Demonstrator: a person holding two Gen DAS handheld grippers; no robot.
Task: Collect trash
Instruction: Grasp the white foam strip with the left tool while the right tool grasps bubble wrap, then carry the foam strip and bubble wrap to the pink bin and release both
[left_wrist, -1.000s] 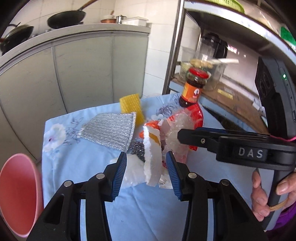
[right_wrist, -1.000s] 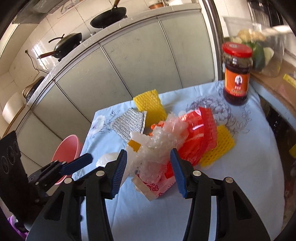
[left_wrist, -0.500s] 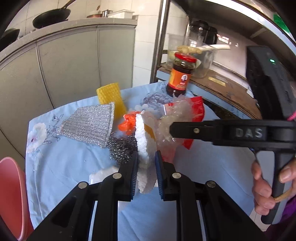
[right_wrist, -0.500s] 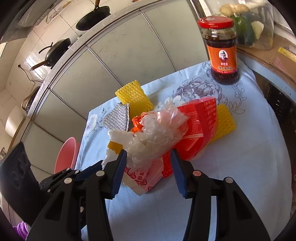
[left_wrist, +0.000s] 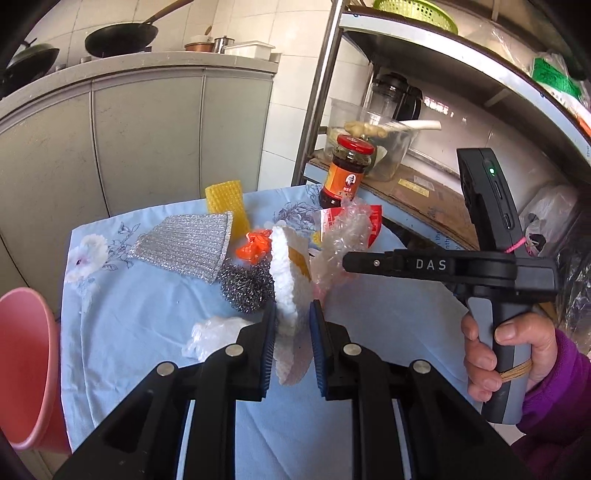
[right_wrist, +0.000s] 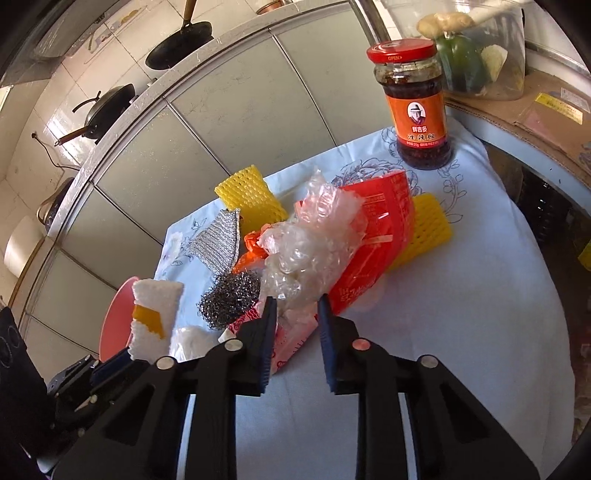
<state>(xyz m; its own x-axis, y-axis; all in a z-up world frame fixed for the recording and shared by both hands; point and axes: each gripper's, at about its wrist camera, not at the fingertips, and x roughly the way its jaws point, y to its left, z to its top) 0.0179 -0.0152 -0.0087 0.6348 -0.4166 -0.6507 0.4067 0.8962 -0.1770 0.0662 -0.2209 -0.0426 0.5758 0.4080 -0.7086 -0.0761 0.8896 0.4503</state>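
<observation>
My left gripper (left_wrist: 293, 306) is shut on a white foam piece (left_wrist: 286, 266) with a yellow patch, held upright above the blue floral tablecloth (left_wrist: 129, 325). In the right wrist view that foam piece (right_wrist: 157, 306) stands at the lower left, apart from the heap. My right gripper (right_wrist: 295, 301) has its jaws closing on crumpled clear bubble wrap (right_wrist: 306, 251), which fills the gap between the blue pads. A red wrapper (right_wrist: 380, 236) lies right behind the bubble wrap. In the left wrist view the right gripper (left_wrist: 347, 260) reaches in from the right, a hand on its handle.
A steel wool ball (left_wrist: 245, 286), silver scouring cloth (left_wrist: 184, 243), orange scrap (left_wrist: 255, 247), white plastic bag (left_wrist: 210, 332) and two yellow foam nets (right_wrist: 247, 195) (right_wrist: 424, 225) lie on the cloth. A sauce jar (right_wrist: 417, 103) stands at the far corner. A pink bin (left_wrist: 26, 365) sits beside the table's left edge.
The left jaws closed on the white foam piece and carried it left, away from the heap. The right jaws went from wide apart to tight around the bubble wrap.
</observation>
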